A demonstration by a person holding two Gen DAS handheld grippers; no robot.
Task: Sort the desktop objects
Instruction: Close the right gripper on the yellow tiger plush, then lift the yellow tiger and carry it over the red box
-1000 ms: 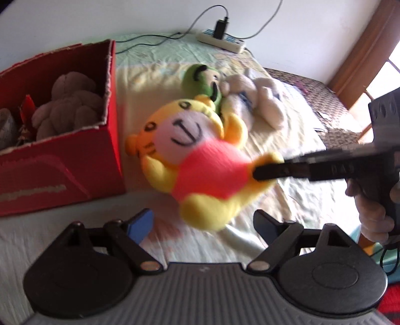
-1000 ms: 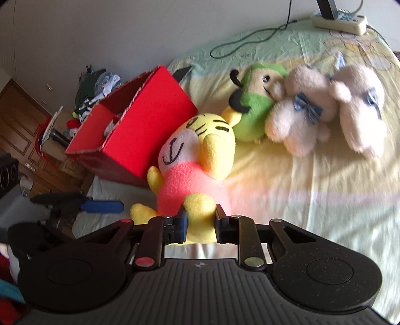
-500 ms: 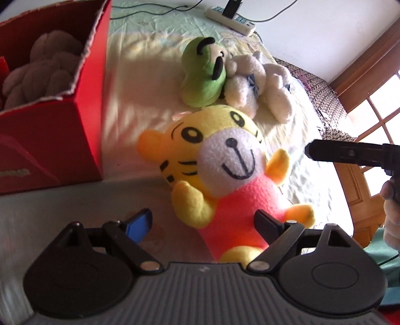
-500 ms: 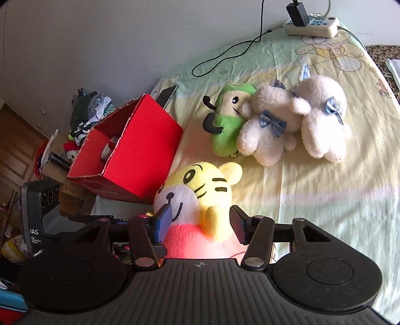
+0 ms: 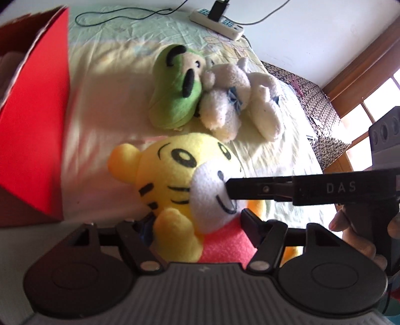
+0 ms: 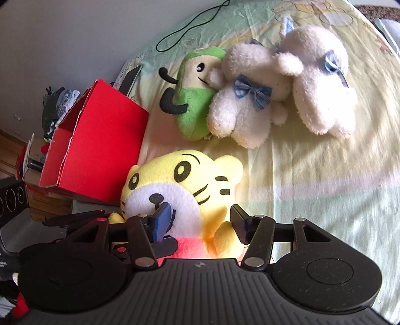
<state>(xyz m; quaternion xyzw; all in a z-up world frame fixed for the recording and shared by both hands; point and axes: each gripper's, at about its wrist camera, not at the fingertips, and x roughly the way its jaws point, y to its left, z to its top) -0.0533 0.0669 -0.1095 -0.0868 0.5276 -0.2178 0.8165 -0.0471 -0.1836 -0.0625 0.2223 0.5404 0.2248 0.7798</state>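
A yellow tiger plush (image 5: pixel 172 180) in a pink shirt lies on the bed sheet beside the red cardboard box (image 5: pixel 37 125). My left gripper (image 5: pixel 197 221) is closing on the tiger's lower body. Its right finger presses the pink shirt, and its left finger sits behind the yellow arm. In the right wrist view the tiger's head (image 6: pixel 180 185) fills the gap of my right gripper (image 6: pixel 200 222). That gripper stands open, with its pads apart from the fur. Seen from the left wrist, the right gripper (image 5: pixel 230 188) points at the tiger's muzzle.
A green plush (image 6: pixel 195 100) and two white plush toys with blue bows (image 6: pixel 245 107) (image 6: pixel 325 87) lie farther back on the sheet. A power strip (image 5: pixel 217 20) with cables sits at the far edge. A hand (image 5: pixel 350 230) holds the right gripper's handle.
The right gripper has opened and let go of the tiger, which now rests on the bed. The left gripper has moved in lower and narrowed around the tiger's body.
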